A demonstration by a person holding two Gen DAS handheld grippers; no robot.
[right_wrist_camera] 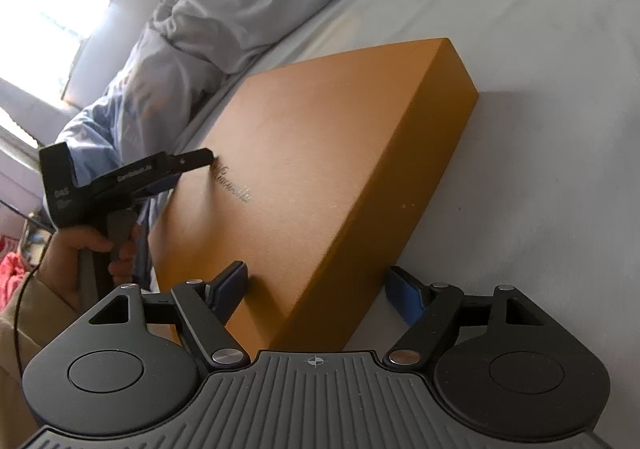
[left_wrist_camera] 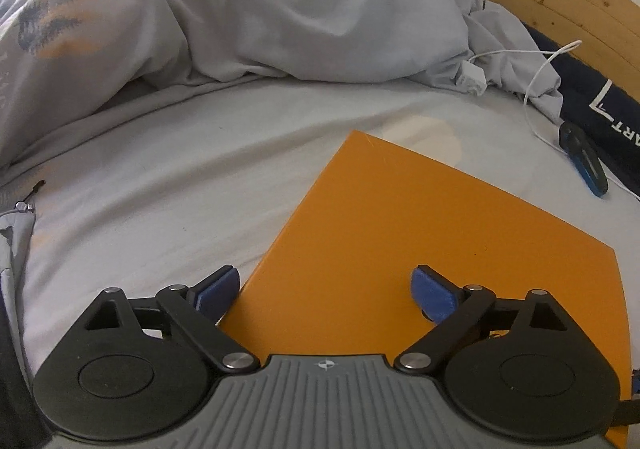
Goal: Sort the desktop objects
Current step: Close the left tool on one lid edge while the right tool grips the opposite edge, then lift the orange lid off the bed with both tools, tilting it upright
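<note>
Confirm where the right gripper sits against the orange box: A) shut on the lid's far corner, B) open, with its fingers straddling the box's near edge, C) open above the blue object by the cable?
B: the right gripper is open, one finger over the orange box top, the other beside its side wall.

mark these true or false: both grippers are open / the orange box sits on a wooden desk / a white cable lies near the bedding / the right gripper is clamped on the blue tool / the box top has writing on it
1. Both the left gripper and the right gripper are open. True.
2. The orange box sits on a wooden desk. False: it lies on a pale bed sheet.
3. A white cable lies by the crumpled bedding. True.
4. The right gripper is clamped on the blue tool. False: the tool lies apart on the sheet.
5. The box top has writing. True.
</note>
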